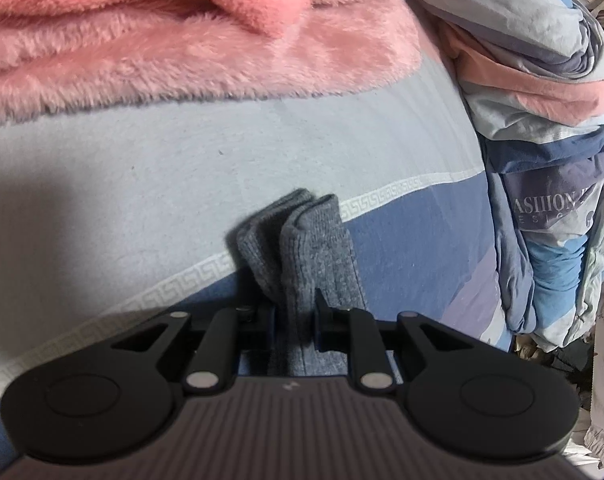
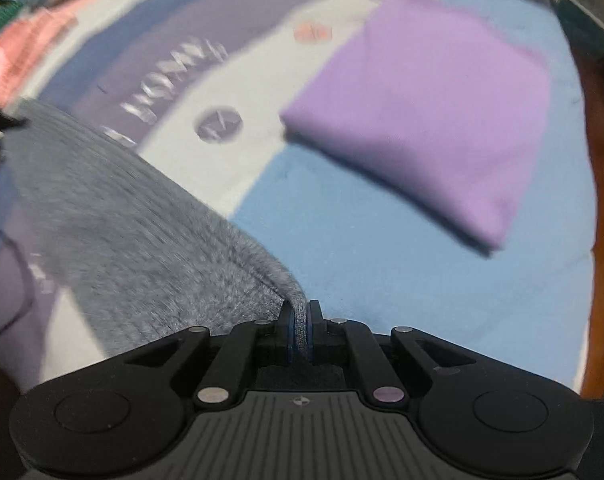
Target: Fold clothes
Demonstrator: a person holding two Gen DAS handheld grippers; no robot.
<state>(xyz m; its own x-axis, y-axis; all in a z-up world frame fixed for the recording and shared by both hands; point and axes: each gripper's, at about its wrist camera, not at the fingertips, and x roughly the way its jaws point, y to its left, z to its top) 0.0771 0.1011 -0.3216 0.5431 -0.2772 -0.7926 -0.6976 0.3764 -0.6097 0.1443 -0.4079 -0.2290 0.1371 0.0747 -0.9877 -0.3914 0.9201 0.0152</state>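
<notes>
Between the jaws of the left gripper [image 1: 296, 320] a bunched fold of the grey knit garment [image 1: 317, 248] is clamped, with a fluffy pink blanket [image 1: 162, 48] well ahead and a heap of crumpled bedding [image 1: 541, 160] ahead to the right. The right gripper [image 2: 300, 330] pinches another edge of the garment, which spreads left over the patterned bedsheet [image 2: 381, 248]. A folded purple cloth [image 2: 429, 120] lies ahead-right, apart from it.

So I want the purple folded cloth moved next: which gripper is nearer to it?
Right. The right gripper, clamped on the grey knit, has the purple folded cloth just ahead; the left gripper view never shows it.
</notes>
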